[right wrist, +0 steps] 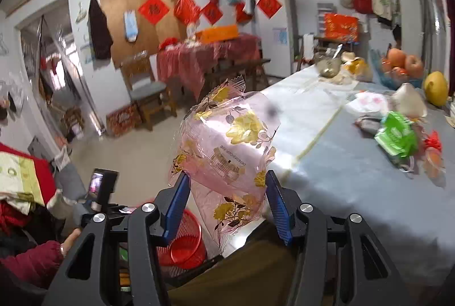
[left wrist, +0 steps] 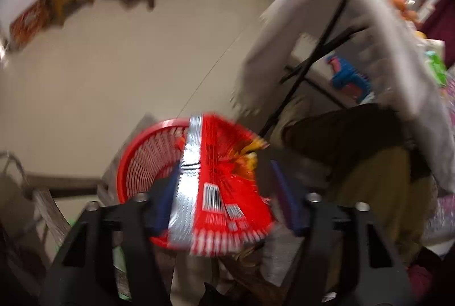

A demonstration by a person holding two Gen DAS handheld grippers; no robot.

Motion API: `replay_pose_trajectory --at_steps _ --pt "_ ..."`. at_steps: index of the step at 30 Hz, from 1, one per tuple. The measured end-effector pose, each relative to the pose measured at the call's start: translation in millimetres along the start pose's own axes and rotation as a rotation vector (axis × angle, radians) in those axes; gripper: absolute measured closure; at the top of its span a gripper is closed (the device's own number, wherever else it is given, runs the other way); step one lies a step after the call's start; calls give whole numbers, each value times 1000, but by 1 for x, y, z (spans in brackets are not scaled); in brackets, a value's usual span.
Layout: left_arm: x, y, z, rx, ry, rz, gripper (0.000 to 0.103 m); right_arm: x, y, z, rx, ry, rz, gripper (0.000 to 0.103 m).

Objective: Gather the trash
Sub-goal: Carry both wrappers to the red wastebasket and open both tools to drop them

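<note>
Closest to me, the left gripper (left wrist: 224, 186) has a red and silver snack wrapper (left wrist: 216, 178) between its blue fingers (left wrist: 163, 201); the fingers stand fairly wide and the picture is smeared, so I cannot tell whether they are clamped on it or have let go. What matters is what lies straight past it: the red mesh basket (left wrist: 148, 158) sits on the floor directly beyond and below the wrapper, its open mouth turned up toward the tongs, and the wrapper's long axis runs along the fingers, pointing into that mouth. The left hand is plainly the nearer one to the basket, so I'd judge this piece is the next to drop. The right gripper (right wrist: 227, 201) holds a clear pink wrapper with yellow flowers (right wrist: 227, 141), pinched by its lower part between the fingers with the rest standing up tall; the basket shows low and to the left beneath it, so that arm would have to swing down and leftward. Farther off, the grey-covered table (right wrist: 355, 178) carries more litter: a green packet (right wrist: 396, 135) and crumpled bits near it, with fruit (right wrist: 403, 64) at the far end.
</note>
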State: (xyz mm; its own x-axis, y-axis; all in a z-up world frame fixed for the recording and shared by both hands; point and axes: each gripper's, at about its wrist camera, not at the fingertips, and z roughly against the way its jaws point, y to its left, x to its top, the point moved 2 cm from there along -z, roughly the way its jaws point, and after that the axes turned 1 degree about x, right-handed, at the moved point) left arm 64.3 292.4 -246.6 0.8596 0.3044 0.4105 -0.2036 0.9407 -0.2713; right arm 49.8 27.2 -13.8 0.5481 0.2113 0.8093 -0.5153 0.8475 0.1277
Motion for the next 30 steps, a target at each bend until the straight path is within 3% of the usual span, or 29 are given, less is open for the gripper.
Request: replay_pose_trajectory --at_steps 4,11,15,19,22,26,30 --pt "0 27 -9 -11 26 83 27 -5 18 -24 7 68 28 49" --pt "16 65 42 204 -158 77 9 -32 71 -103 100 275 119 49" --pt "18 98 68 276 -226 120 7 -59 109 -148 171 424 179 49" --pt "18 119 78 258 -231 189 7 -79 143 -185 202 529 249 48" --pt "16 133 84 260 -234 223 7 -89 154 -207 193 572 278 34" --pt "15 135 88 303 -239 219 7 -90 150 -221 186 616 249 34" --pt "15 131 87 300 -253 219 7 -84 141 -215 180 600 220 33"
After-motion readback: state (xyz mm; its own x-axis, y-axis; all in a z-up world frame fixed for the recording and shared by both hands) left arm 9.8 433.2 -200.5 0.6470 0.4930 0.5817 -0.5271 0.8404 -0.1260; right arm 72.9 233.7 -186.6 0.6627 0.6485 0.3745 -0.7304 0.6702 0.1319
